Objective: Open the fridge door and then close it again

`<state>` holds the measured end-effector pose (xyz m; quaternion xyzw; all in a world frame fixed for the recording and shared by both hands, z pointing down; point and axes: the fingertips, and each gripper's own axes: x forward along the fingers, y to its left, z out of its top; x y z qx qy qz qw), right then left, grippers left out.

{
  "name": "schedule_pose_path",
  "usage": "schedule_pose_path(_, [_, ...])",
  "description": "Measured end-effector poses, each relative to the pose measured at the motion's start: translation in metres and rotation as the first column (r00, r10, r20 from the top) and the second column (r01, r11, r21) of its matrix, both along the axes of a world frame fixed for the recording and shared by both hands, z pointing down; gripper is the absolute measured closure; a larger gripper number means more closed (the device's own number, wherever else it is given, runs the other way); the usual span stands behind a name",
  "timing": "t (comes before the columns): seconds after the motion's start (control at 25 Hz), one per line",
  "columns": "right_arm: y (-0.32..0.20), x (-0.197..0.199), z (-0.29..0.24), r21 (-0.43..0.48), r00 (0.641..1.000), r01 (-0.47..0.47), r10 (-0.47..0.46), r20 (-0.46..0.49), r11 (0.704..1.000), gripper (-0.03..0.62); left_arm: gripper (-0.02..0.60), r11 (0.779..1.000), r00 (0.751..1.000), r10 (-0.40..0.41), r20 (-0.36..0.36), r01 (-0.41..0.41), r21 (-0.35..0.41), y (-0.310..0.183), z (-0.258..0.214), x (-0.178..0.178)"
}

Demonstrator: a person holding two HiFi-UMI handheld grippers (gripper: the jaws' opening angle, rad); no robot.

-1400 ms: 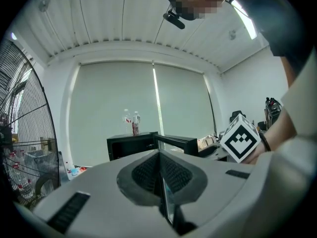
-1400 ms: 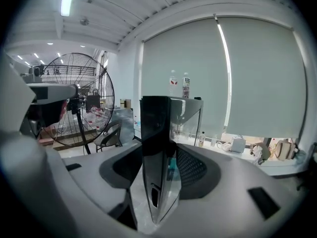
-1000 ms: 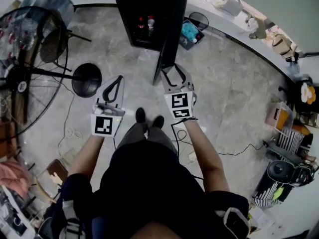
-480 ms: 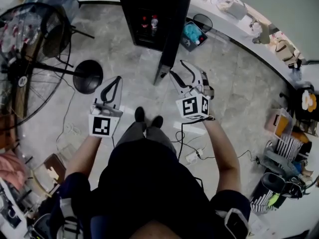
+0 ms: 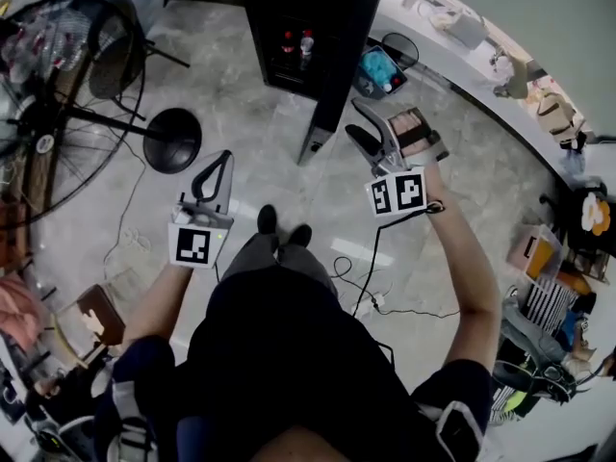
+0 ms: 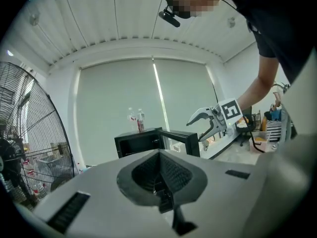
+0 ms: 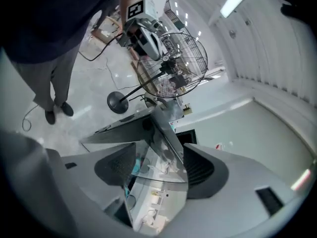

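The black fridge (image 5: 310,22) stands at the top of the head view. Its glass door (image 5: 323,104) is swung open toward me. My right gripper (image 5: 352,119) is rolled on its side just right of the door's free edge. Its jaws have just been opening and stand wide, gripping nothing. In the right gripper view the door (image 7: 163,138) shows through the gap of the right gripper (image 7: 157,162), with the pads off it. My left gripper (image 5: 225,155) hangs shut and empty to the left, away from the fridge. The left gripper view looks over the shut left gripper (image 6: 159,155) at the open fridge (image 6: 141,145).
A large floor fan (image 5: 53,104) with a round base (image 5: 171,141) stands at the left. Cables (image 5: 371,282) trail across the floor by my shoes (image 5: 284,227). A cluttered counter (image 5: 462,51) curves along the right, with a bin of blue things (image 5: 378,68) beside the fridge.
My right gripper has rolled onto its side, risen and drifted right, away from the door's edge, with its jaws spread wider. The left gripper has hardly moved.
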<state>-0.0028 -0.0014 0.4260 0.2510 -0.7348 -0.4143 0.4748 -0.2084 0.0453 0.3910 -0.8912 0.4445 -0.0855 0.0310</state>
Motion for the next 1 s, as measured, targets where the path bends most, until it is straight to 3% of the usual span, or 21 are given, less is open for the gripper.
schedule_pose_path(0.24, [-0.012,-0.013,0.004,0.023,0.972,0.178,-0.172,-0.16,0.984,0.262,0.558,1.0,1.0,-0.027,0.003,0.027,0.011,0.003,-0.003,-0.003])
schedule_pose_path(0.56, [-0.025,-0.023,0.021,-0.013,0.907,0.312,-0.302,-0.292,0.95,0.25,0.558,0.997,0.997,-0.073,0.005,0.073,0.008,0.001,0.0,-0.015])
schedule_pose_path(1.0, [-0.042,-0.024,0.042,-0.08,0.827,0.397,-0.394,-0.401,0.914,0.238,0.558,0.994,0.994,-0.112,0.006,0.112,0.001,0.002,0.005,-0.028])
